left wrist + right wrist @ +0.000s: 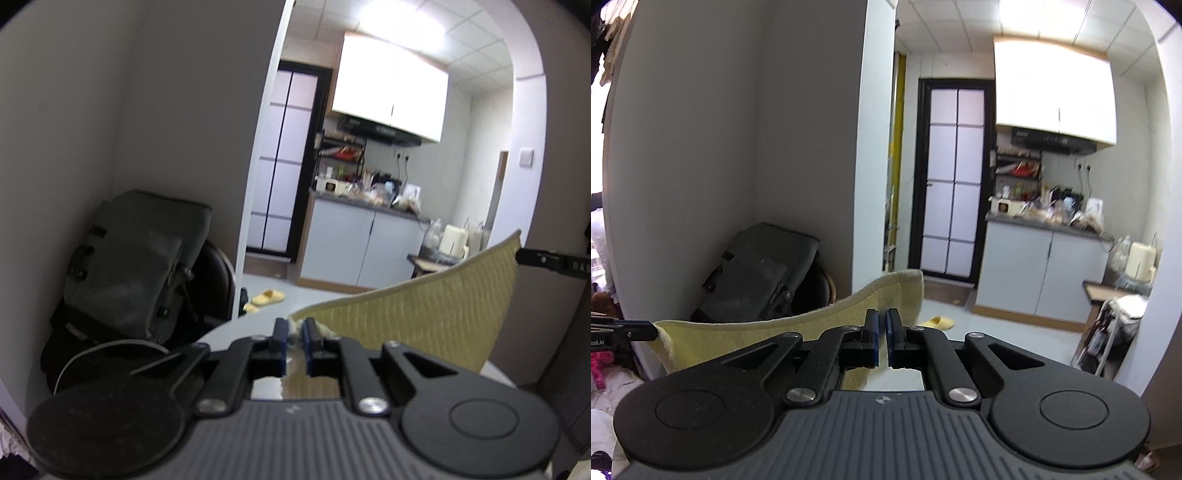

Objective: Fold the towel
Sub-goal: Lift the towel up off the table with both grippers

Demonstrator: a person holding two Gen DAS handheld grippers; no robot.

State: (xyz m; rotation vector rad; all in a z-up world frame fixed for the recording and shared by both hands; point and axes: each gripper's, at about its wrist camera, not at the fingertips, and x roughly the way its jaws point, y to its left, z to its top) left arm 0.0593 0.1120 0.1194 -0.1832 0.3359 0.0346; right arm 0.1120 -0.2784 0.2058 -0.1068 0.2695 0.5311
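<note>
Both claws, left claw point(294, 329) and right claw point(882, 325), pinch the towel's point(424, 314) raised edge.

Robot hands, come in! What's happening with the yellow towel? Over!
Left gripper and right gripper each shut on a towel corner. Towel lifted, stretched between them, sagging mid-span. Nothing seen in the way.

The towel point(436, 314) is showing yellow-green with a fine woven ribbing. Both grippers' fingers point(281, 341) are showing black with blue pads. The slipper point(266, 297) is showing yellow, the backpack point(136, 266) dark grey.
</note>
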